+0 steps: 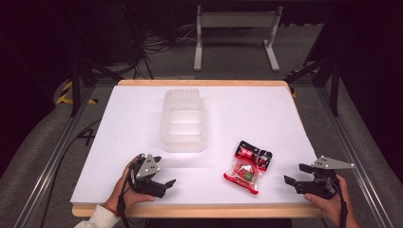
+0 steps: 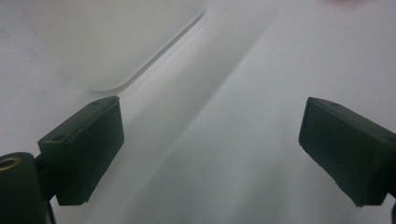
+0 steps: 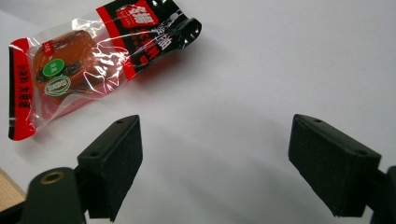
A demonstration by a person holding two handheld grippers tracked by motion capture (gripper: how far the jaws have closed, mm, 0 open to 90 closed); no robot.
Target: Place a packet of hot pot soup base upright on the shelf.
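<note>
resting near the counter's [image 1: 266, 102] near edge, two hand-held claws are waiting on either side of a snack packet [image 1: 248, 166], and nothing is being gripped.

the packet is lying flat on the white counter, right of centre and close to the near edge, its black and red printed end pointing toward the far right. in the right gripper view the snack packet [image 3: 88, 65] is showing clear film over a reddish-brown piece of food with a green round label. it is sitting apart from everything else, likely so a claw can reach it freely.

a translucent plastic container [image 1: 183, 121] with ribbed sides is standing at the counter's middle, nearer the left edge than the right, its long side running toward the far edge. it looks like the place the packet is meant to go.

the left claw [image 1: 164, 184] is sitting by the near left corner, held by a hand in a white sleeve; its jaws are standing wide apart, with bare counter between them and the container just ahead.

the right claw [image 1: 295, 175] is sitting by the near right corner, pointing toward the packet. its jaws are also spread wide, holding nothing, touching nothing; the packet is lying beyond the left jaw, not between them.
</note>
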